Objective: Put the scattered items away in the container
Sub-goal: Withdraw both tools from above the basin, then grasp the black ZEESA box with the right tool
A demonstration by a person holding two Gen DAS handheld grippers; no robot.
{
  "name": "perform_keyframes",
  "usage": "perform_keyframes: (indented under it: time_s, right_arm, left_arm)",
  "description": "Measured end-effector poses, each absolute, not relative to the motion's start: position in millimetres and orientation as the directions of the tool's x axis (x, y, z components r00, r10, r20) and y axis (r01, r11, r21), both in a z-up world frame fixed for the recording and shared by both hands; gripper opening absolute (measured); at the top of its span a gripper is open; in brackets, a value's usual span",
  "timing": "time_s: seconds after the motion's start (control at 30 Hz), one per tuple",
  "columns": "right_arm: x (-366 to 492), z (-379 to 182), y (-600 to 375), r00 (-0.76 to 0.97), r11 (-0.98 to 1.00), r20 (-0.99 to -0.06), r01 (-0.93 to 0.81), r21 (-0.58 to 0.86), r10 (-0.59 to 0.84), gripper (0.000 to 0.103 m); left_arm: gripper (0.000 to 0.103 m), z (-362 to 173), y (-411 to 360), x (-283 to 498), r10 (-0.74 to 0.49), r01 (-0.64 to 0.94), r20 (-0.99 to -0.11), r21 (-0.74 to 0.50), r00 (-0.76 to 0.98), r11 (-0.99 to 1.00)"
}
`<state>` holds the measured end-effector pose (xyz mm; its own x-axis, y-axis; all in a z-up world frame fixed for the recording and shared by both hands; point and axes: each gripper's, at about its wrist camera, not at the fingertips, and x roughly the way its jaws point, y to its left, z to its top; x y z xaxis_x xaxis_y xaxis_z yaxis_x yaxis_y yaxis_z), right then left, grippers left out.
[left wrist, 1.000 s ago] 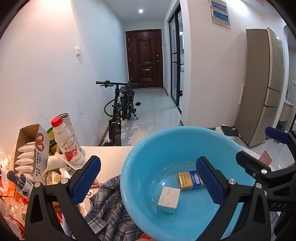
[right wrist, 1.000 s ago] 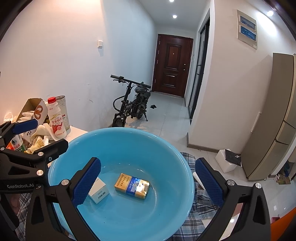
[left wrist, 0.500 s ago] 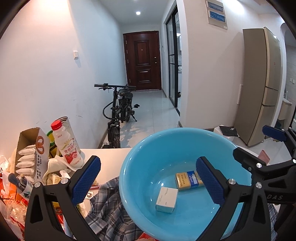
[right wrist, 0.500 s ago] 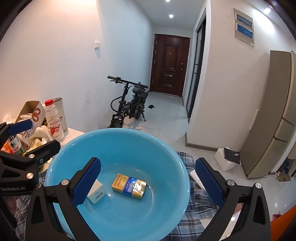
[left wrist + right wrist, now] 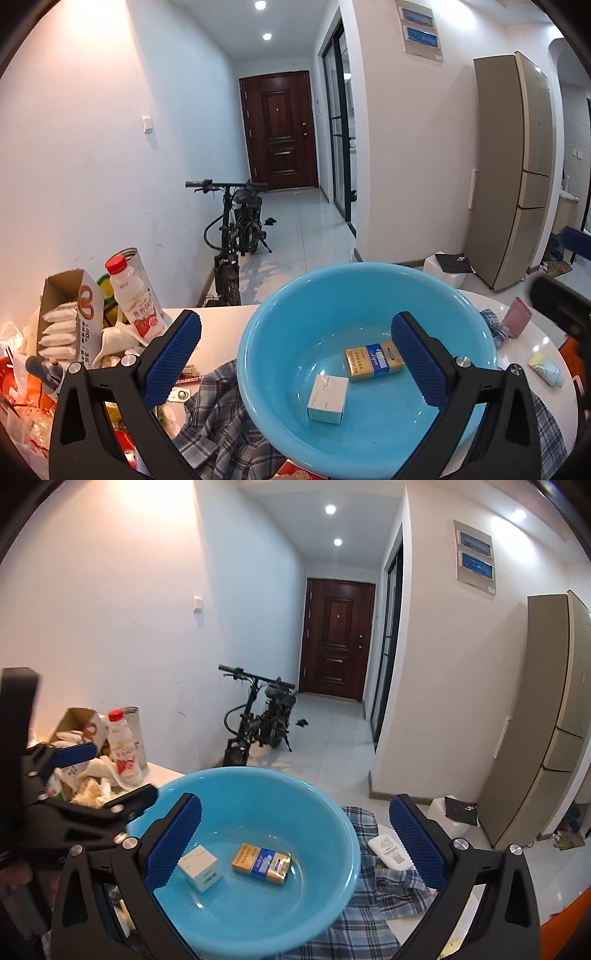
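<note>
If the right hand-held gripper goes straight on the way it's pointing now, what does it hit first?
Most likely the round blue plastic basin: the open right hand-held gripper points into it, toward the gold-and-blue pack lying inside. Depth is hard to judge.

— What are the grippers built like?
— The left gripper is a matte black frame forking into two arms, with silver round screw heads along each.
— And the fingers?
— Each pad is dark blue with a fine knobbly grid texture. The right gripper is the same make: black arms, silver screws, blue textured pads.
</note>
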<state>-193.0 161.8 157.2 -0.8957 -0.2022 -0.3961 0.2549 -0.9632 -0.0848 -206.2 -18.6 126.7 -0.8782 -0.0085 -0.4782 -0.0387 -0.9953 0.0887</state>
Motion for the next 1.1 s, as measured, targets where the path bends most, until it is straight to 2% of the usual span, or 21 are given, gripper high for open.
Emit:
perform_keyframes:
  time_s: [0.13,0.23,0.43,0.67,1.0,1.1]
  right_arm:
    - [-137.8,159.9,183.5,-0.921,-0.971,-0.357,0.209,-0.12,-0.154,0.103]
    - [-101.8,146.2,198.6,-0.92,-0.973,-0.369,0.191,-0.133,-0.13,0.103]
    - [-63.8,90.4,209.4,-0.86,-0.969,-0.498,0.205,-0.14,-0.11,0.103]
    - [-45.7,14.2,210.5,-0.732,-0.961,-0.661,0.27,-0.06,-0.165,0.103]
    - [-38.1,-38.3,211.8,-0.653,-0.948,-0.738,0.314,-0.059,-0.17,0.103]
    - [-43.7,-46.8,212.1,-0.631,-0.94,-0.753,0.338,-0.047,-0.189,0.092]
  left_arm:
    - [0.102,131.4,-14.3,-200.3,-0.003,-0.048,-0.457,0.099,-0.89,-0.994]
    - [0.102,129.8,-12.1,-201.7,0.001,-0.053,-0.465,0.1,-0.885,-0.994]
    - [0.102,129.0,-1.8,-197.9,0.005,-0.07,-0.469,0.122,-0.883,-0.99]
    - [0.102,131.2,14.9,-187.6,0.017,-0.1,-0.445,0.164,-0.895,-0.981]
    - [0.102,129.1,17.2,-190.3,0.013,-0.1,-0.456,0.168,-0.89,-0.981]
    - [0.102,128.9,17.9,-190.1,0.013,-0.1,-0.456,0.168,-0.89,-0.981]
